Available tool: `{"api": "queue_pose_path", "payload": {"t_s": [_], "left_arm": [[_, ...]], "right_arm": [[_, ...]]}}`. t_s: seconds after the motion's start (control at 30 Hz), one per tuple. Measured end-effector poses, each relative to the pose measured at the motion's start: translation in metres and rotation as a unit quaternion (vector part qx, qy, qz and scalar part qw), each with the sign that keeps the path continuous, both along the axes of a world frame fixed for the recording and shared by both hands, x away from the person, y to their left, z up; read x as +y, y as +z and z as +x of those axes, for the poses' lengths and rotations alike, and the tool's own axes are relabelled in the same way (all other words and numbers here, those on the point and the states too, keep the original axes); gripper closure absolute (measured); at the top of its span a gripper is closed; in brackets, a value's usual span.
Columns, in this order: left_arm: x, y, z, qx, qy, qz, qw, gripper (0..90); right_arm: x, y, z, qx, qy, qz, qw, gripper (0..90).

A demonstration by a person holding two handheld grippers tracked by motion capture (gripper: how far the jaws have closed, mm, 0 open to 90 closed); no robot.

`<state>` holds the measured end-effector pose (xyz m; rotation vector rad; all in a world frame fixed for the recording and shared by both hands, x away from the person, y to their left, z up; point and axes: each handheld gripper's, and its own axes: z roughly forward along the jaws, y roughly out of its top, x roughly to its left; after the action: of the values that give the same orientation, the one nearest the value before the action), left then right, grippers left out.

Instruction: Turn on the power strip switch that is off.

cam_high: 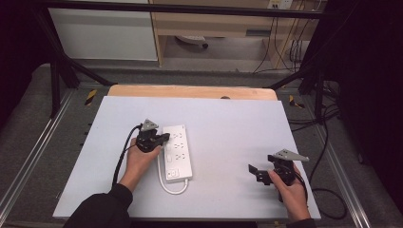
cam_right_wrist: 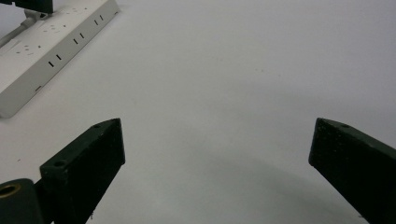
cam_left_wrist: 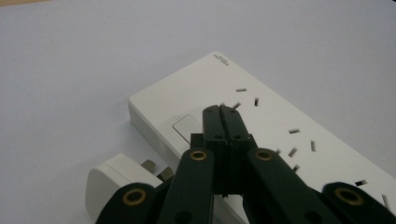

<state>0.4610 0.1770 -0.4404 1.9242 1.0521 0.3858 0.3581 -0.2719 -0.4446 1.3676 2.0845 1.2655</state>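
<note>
**Left jaws pressed together over the power strip**

I held my left gripper (cam_high: 164, 138) over the white power strip (cam_high: 178, 152), which lay left of the middle of the desk (cam_high: 228, 123), its long side running from the near edge toward the far one. My left jaws were clenched flat against each other with nothing between them, and their tips sat at the strip's top face, next to its square switch (cam_left_wrist: 187, 125); whether they touched it I could not tell. A white plug (cam_left_wrist: 114, 184) lay on the desk against the strip's side, just under my left gripper. The strip's white cable (cam_high: 168, 187) looped out from its near end. My right gripper (cam_high: 256, 172) rested well apart, near the desk's near right corner, its jaws spread wide and released over bare surface.
</note>
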Motion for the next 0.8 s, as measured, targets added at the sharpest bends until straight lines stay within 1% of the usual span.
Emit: {"api": "queue_pose_path", "payload": {"t_s": [0.27, 0.33, 0.4, 0.47, 0.6, 0.63, 0.8], "left_arm": [[0.0007, -0.0006, 0.0002, -0.001, -0.003, -0.001, 1.0000, 90.0], [0.0001, -0.0019, -0.0003, 0.000, -0.007, 0.007, 0.9999, 90.0], [0.0001, -0.0028, -0.0015, -0.002, -0.009, 0.003, 0.9999, 90.0], [0.0001, -0.0036, -0.0027, -0.002, -0.004, -0.002, 1.0000, 90.0], [0.0004, -0.0032, -0.0021, 0.002, 0.000, -0.007, 1.0000, 90.0], [0.0004, -0.0031, -0.0019, 0.003, 0.001, -0.011, 0.9999, 90.0], [-0.0010, 0.0008, -0.0015, -0.007, -0.003, -0.017, 0.9998, 90.0]], "right_arm": [[-0.0003, 0.0002, -0.0002, 0.001, -0.001, 0.001, 1.0000, 4.0], [-0.0002, 0.0002, -0.0001, -0.001, -0.001, 0.001, 1.0000, 4.0], [-0.0003, 0.0003, -0.0004, 0.001, -0.002, 0.002, 1.0000, 4.0], [-0.0005, 0.0004, -0.0005, 0.001, -0.002, 0.002, 1.0000, 4.0], [-0.0010, 0.0005, -0.0003, -0.003, -0.003, 0.002, 1.0000, 4.0], [-0.0010, 0.0005, -0.0003, -0.003, -0.003, 0.002, 1.0000, 4.0], [-0.0013, 0.0007, -0.0003, -0.001, -0.004, 0.004, 1.0000, 4.0]]}}
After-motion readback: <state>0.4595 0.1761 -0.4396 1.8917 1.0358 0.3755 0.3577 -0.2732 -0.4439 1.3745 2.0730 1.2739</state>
